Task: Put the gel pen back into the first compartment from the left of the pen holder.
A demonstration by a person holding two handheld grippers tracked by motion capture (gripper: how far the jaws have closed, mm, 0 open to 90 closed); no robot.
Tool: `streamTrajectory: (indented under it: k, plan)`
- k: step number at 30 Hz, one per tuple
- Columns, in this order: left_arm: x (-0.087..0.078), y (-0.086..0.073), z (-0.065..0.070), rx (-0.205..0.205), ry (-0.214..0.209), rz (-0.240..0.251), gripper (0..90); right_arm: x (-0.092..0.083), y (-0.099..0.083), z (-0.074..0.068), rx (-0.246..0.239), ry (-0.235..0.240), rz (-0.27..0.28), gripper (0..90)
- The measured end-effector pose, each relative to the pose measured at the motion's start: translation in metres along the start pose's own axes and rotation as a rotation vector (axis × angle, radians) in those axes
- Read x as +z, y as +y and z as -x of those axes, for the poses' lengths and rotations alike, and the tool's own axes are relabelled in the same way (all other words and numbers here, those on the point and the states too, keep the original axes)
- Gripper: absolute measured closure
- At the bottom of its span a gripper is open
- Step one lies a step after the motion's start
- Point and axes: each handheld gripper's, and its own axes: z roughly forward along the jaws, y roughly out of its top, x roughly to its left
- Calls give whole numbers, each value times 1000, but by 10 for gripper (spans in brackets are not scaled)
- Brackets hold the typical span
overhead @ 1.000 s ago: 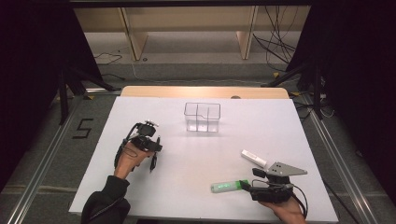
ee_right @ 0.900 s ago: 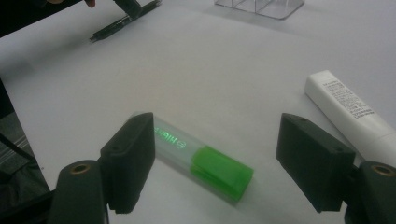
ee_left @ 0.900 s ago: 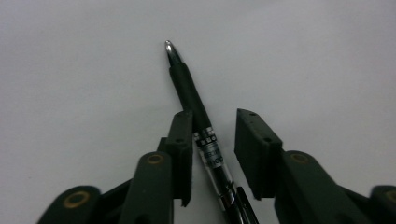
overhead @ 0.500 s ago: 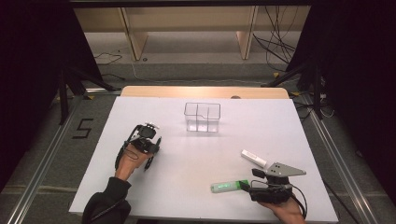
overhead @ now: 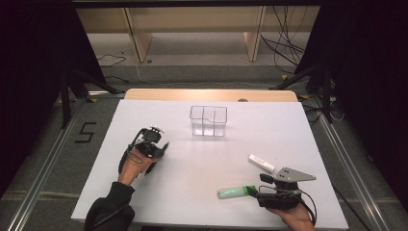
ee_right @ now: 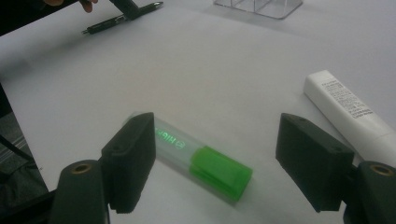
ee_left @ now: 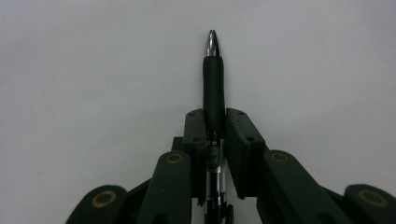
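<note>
High view: the left gripper (overhead: pixel 153 144) sits on the left of the white table (overhead: pixel 288 125), the clear organizer (overhead: pixel 208 120) beyond it. Its jaws have just been closing. Left gripper view: they now pinch a black pen (ee_left: pixel 213 93), so it looks ready to lift. Right gripper view: the right gripper (ee_right: pixel 217 163), jaws spread, straddles a green highlighter (ee_right: pixel 205 163), white tube (ee_right: pixel 348 112) just right of it

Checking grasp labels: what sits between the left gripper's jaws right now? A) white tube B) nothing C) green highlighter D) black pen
D. In the left gripper view the left gripper has its jaws pressed on the barrel of the black pen, whose silver tip points away over the table.
</note>
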Motion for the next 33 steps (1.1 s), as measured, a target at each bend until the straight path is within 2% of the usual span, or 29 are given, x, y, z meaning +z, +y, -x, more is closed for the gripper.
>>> streamTrajectory:
  k: [3, 9, 10, 13, 19, 21, 27, 33]
  plan:
    - [0, -1, -1, -7, -10, 10, 790, 0, 0, 0, 2, 2, 2, 295]
    - [-2, -3, -4, 11, -21, 18, 793, -1, 0, 0, 4, 3, 2, 297]
    - [-3, -4, -6, 8, -33, 28, 793, -1, 0, 0, 3, 4, 4, 297]
    - [-9, -5, -12, -23, -78, 73, 794, -2, 0, 0, 5, 5, 8, 297]
    - [-27, -7, -22, -50, -116, 175, 794, -1, 0, 1, 11, 8, 10, 298]
    - [-31, -7, -23, -71, -129, 216, 794, -1, 0, 1, 12, 8, 9, 298]
    - [-35, -4, -19, -76, -168, 308, 794, 0, -1, 0, 10, 15, 9, 298]
    - [-47, -1, -13, -95, -217, 431, 794, 0, -1, 0, 20, 13, 10, 298]
